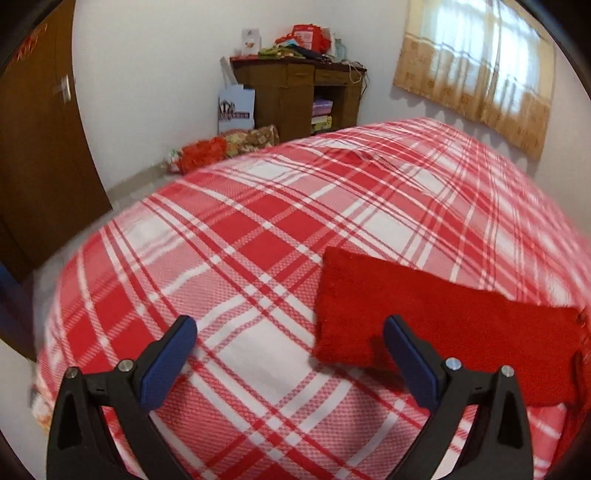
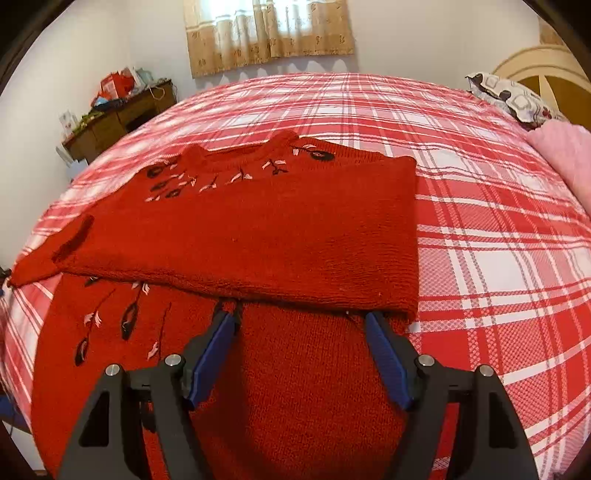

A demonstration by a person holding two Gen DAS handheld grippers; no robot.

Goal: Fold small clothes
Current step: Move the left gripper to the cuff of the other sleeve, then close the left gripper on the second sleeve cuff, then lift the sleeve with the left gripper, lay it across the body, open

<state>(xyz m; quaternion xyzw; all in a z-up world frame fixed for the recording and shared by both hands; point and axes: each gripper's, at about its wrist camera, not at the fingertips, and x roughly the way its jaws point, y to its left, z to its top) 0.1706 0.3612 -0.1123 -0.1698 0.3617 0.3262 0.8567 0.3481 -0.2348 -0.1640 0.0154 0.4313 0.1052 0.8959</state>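
A red knit sweater [image 2: 258,229] with dark and white embroidery lies on the red-and-white plaid bed [image 2: 498,240]. One sleeve lies folded across its body. My right gripper [image 2: 301,319] is open, its fingertips at the near edge of the folded sleeve, over the sweater's lower part. In the left wrist view a red sleeve end [image 1: 424,314] lies flat on the bed [image 1: 240,258]. My left gripper [image 1: 290,330] is open and empty, its right finger [image 1: 406,354] over the sleeve's near corner.
A brown desk [image 1: 299,92] with clutter stands against the far wall, with bags [image 1: 236,107] on the floor beside it. A brown door [image 1: 37,147] is at left. A curtained window [image 2: 266,33] is behind the bed. A patterned pillow [image 2: 513,96] and pink cloth [image 2: 565,155] lie at right.
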